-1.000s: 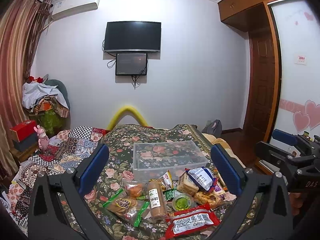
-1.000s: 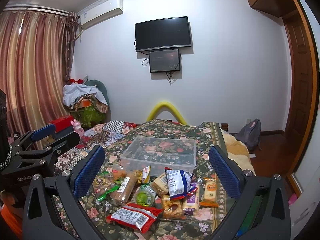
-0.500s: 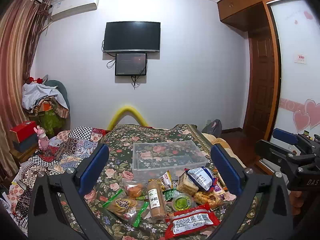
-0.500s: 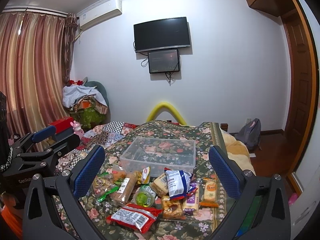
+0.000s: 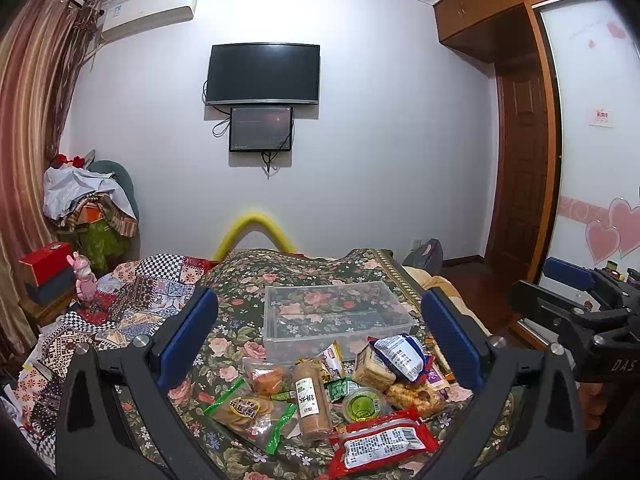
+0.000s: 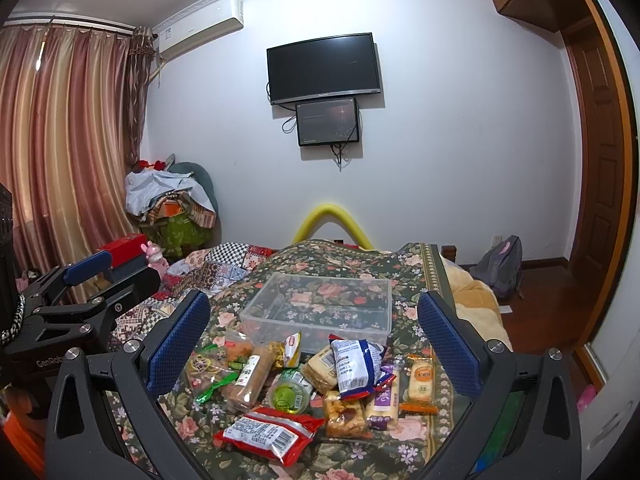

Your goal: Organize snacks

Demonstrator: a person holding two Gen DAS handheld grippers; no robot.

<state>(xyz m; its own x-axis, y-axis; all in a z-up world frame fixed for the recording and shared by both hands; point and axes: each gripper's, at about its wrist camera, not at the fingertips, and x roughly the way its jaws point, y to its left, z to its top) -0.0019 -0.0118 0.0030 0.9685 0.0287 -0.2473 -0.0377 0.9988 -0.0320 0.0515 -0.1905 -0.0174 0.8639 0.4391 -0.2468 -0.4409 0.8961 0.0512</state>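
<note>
A clear plastic bin point(image 5: 336, 314) point(image 6: 320, 306) stands empty on the floral bedspread. In front of it lies a pile of snacks: a red packet point(image 5: 382, 442) point(image 6: 268, 432), a tall biscuit roll point(image 5: 310, 400) point(image 6: 250, 376), a green jelly cup point(image 5: 364, 402) point(image 6: 289, 394), a blue-white bag point(image 5: 398, 358) point(image 6: 356, 362) and several others. My left gripper point(image 5: 320, 340) is open and empty above the pile. My right gripper point(image 6: 314, 342) is open and empty too. Each gripper shows at the edge of the other's view.
A patchwork quilt point(image 5: 132, 292) lies left of the bedspread. A red box point(image 5: 44, 262) and a pink toy point(image 5: 84, 280) sit at the far left. A backpack point(image 6: 500, 266) rests on the floor by the wooden door point(image 5: 520, 176).
</note>
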